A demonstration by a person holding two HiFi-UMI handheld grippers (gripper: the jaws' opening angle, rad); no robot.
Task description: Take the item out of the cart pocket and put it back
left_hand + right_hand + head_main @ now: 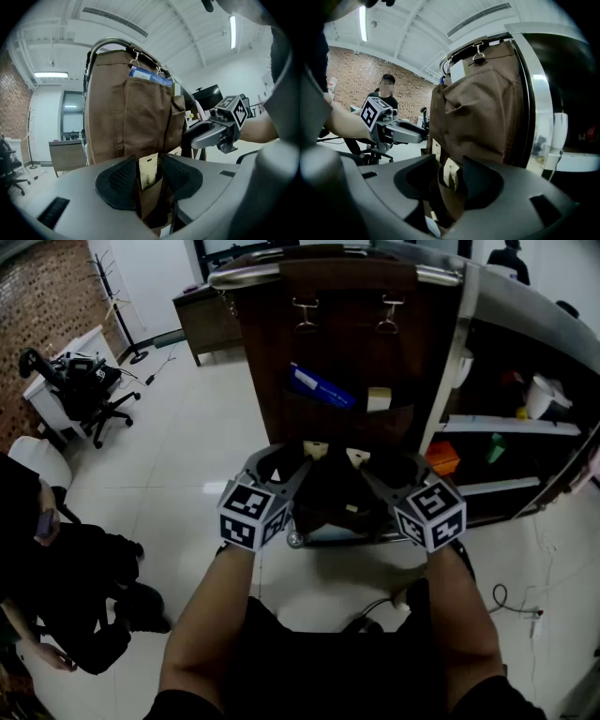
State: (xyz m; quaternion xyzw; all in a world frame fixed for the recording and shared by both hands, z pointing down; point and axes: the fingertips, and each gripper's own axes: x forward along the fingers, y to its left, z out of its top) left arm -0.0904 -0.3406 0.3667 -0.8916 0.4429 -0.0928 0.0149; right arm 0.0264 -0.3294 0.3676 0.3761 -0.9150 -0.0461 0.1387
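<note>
Both claws stand wide and grip nothing. The left gripper [149,164] straddles a cream packet [147,174] that sits in the low brown pocket [152,204] of the cart [450,381], and the right gripper [451,164] straddles a second packet [451,172]. Closing now could pinch the pocket's lip (cloth lies between the pads too), dragging the fabric or creasing the packet.
</note>
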